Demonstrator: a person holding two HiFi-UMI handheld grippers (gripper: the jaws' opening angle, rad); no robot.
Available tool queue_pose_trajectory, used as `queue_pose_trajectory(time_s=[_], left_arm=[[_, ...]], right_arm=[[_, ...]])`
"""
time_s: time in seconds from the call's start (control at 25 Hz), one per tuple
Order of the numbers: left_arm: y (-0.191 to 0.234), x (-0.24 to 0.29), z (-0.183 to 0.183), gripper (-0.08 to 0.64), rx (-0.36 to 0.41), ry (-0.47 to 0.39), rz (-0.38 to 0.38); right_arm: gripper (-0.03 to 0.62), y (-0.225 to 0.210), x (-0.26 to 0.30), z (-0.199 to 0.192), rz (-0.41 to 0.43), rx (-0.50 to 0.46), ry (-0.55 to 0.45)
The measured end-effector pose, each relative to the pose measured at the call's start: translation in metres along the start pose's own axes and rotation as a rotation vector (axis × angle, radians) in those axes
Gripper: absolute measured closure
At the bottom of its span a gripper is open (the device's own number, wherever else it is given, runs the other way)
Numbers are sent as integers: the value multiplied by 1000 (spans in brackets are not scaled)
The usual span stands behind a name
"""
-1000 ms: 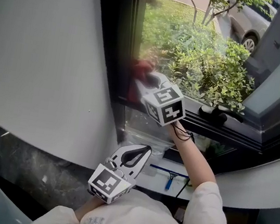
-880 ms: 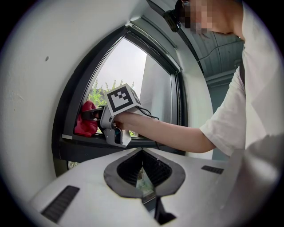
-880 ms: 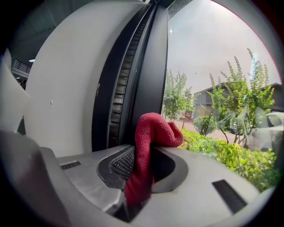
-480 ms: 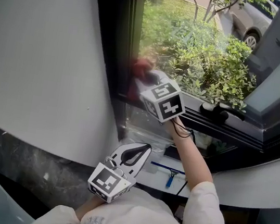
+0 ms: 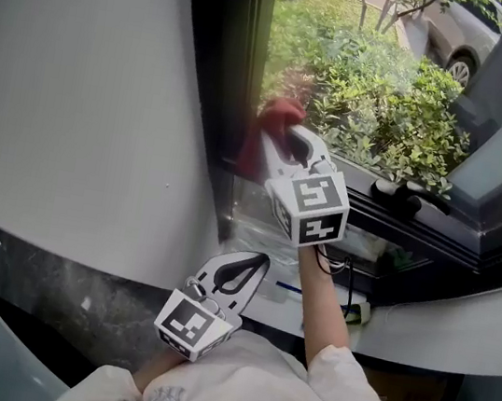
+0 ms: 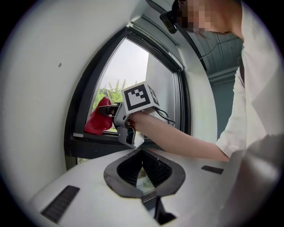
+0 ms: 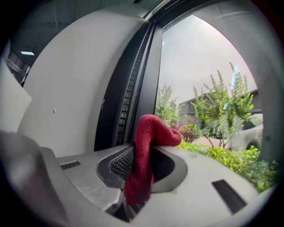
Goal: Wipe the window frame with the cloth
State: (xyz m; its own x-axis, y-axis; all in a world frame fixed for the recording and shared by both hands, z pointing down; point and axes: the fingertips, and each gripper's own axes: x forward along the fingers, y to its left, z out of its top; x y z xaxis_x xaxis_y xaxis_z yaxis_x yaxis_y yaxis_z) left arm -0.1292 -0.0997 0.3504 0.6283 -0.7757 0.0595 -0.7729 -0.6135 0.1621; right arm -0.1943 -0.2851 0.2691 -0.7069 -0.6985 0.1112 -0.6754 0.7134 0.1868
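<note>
1. My right gripper (image 5: pixel 283 137) was raised to the window, its jaws clamped on the red cloth (image 5: pixel 269 124).
2. In the right gripper view the cloth (image 7: pixel 144 155) stood up between the two ribbed pads of the right gripper (image 7: pixel 143 167). Its top folded over toward the glass side and its lower end was tucked down in the throat of the jaws.
3. The cloth sat at the dark window frame (image 5: pixel 223 68), against the upright on the left side and just above the bottom corner.
4. The left gripper view showed the same thing from below. The cloth (image 6: pixel 98 117) was bunched beside the upright of the frame (image 6: pixel 83 111), just over the sill, with the right gripper (image 6: pixel 111 111) behind it.
5. Whether the cloth truly pressed on the frame or only sat beside it, I could not tell.
6. My left gripper (image 5: pixel 258 264) hung low near my body, well apart from the window, pointing up toward it.
7. Its jaws (image 6: pixel 142 153) were closed together with nothing between them.
8. A white wall (image 5: pixel 82 74) curved along the left of the frame.
9. A black window handle (image 5: pixel 405 197) lay on the lower rail to the right of the right gripper.
10. Through the glass I saw green shrubs (image 5: pixel 389 103) and a parked car (image 5: pixel 448 28) beyond them.
</note>
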Motion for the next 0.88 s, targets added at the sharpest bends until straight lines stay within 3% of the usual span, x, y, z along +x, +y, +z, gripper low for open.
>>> queue_pose_trajectory(time_s=[0.16,0.32,0.52,0.68,0.88], left_arm=[[3,-7,1,552,14,-4,12],[7,-15,4,551,27,-20,27],[11,-27,4,552,10,-7,59],[21,-32,9,551,10,-23,58],[37,-46,15,552,52,-36,85]], right_arm=[[508,-1,-10,-4,-86,-14,-53],[508,7,-6,-11,-87,-26,-78],[508,19,8,-26,-99,-56,54],[508,25,27,-33,-126,-200,165],[508,24,31,-35,-165,-263,207]])
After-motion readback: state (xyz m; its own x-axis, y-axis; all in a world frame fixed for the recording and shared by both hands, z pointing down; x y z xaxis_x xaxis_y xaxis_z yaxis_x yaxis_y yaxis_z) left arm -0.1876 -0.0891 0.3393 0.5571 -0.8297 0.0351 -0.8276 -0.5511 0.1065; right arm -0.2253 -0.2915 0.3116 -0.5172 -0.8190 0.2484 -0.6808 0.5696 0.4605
